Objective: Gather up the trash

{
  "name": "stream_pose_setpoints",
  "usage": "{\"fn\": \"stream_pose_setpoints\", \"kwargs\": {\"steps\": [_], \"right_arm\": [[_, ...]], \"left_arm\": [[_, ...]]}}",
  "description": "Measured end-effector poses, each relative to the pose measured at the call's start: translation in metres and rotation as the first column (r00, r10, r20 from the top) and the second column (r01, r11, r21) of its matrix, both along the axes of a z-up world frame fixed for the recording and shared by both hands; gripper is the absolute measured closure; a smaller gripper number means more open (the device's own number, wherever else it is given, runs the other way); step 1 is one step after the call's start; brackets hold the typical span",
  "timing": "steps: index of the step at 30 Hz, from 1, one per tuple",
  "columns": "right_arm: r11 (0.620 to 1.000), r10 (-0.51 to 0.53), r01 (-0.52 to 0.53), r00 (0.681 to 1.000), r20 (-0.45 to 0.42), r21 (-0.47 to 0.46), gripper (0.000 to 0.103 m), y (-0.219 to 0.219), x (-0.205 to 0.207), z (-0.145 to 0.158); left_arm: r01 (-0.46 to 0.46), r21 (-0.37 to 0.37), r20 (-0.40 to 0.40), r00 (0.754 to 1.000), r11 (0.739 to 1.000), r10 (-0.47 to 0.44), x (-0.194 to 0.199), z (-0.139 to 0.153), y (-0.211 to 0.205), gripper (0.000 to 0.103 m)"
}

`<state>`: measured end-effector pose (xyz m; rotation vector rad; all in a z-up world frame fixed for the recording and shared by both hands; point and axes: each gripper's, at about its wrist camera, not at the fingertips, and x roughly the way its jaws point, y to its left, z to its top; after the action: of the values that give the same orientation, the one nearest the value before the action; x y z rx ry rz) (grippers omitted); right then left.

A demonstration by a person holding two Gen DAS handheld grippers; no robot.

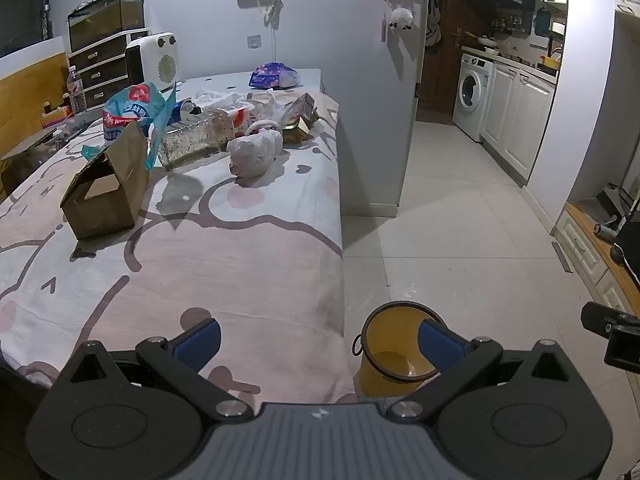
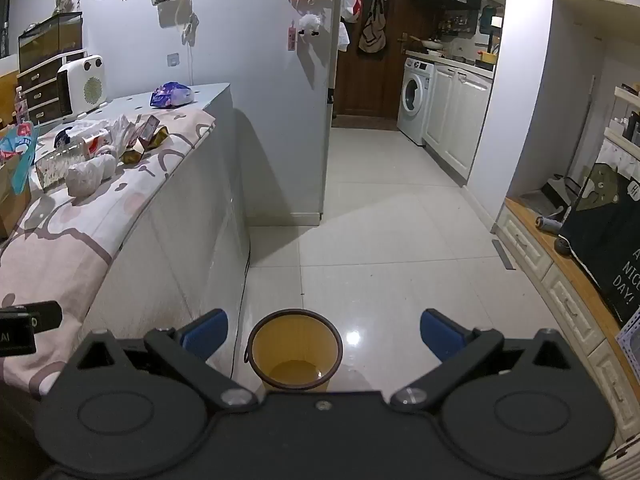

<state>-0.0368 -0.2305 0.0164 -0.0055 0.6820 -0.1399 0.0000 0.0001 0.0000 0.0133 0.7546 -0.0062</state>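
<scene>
Pink-sheeted surface is carrying the trash at its far end, while the yellow bin is waiting on the floor. Both the left tool and right tool are gaping wide, empty; reaching first for the knotted bag seems wisest.

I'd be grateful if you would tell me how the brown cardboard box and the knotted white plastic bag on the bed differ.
The cardboard box is brown, stiff and angular; the white plastic bag is pale, soft and rounded. The cardboard box stands open, its flaps raised and its inside showing, while the white plastic bag is bunched shut. The cardboard box looks larger and sits nearer the left wrist camera; the white plastic bag lies further up the bed. Both rest on the patterned cover, untouched by either gripper.
</scene>
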Motion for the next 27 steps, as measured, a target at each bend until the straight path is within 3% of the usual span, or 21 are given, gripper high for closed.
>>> {"fn": "stream_pose_setpoints", "kwargs": {"steps": [27], "right_arm": [[1.0, 0.0, 0.0, 1.0, 0.003, -0.002, 0.0, -0.0009, 0.0005, 0.0015]], "left_arm": [[-0.004, 0.004, -0.001, 1.0, 1.0, 0.004, 0.0005, 0.0037, -0.0088, 0.0]]}}
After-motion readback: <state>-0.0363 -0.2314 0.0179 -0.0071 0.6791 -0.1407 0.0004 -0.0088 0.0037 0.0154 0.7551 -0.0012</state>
